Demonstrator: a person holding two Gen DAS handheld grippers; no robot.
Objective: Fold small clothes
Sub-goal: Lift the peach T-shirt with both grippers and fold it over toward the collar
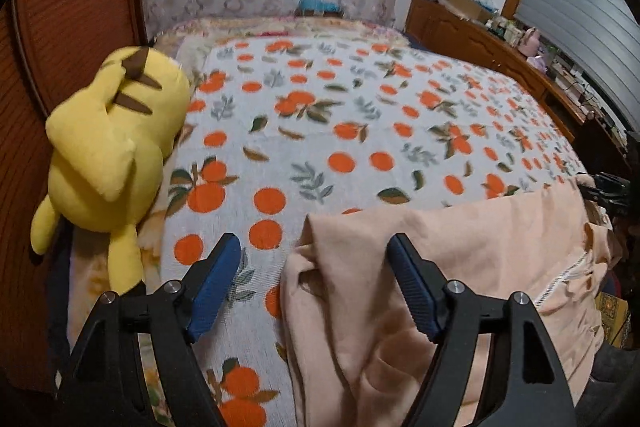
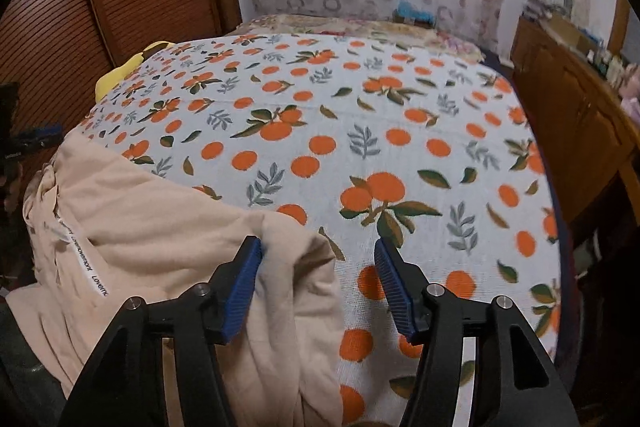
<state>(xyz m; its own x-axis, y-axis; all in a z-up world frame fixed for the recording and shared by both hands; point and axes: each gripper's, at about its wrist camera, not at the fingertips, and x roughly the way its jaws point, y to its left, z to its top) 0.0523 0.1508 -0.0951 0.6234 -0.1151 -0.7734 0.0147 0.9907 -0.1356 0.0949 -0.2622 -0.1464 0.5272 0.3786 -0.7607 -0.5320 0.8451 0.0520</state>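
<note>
A: Where does the garment lie relative to my claws?

B: In the left wrist view, my left gripper (image 1: 314, 251) stands with jaws apart over the upper left corner of the peach garment (image 1: 460, 267); the corner sits between the blue pads (image 1: 216, 283), none pressing on it; the cloth fills the lower right of the frame. In the right wrist view, my right gripper (image 2: 318, 259) also stands apart; the garment's right edge lies just beside the left pad, and whether they touch I cannot tell; the cloth fills the lower left.

A: How does it look?

B: Pale peach, soft, creased; a white lettered label (image 2: 86, 259) shows near its left side; it rests on the orange-print bedspread (image 2: 360, 147).

A: And my pose?

B: Both claws tilt downward toward the bed; a yellow plush toy (image 1: 112, 155) lies at the left of the left view.
</note>
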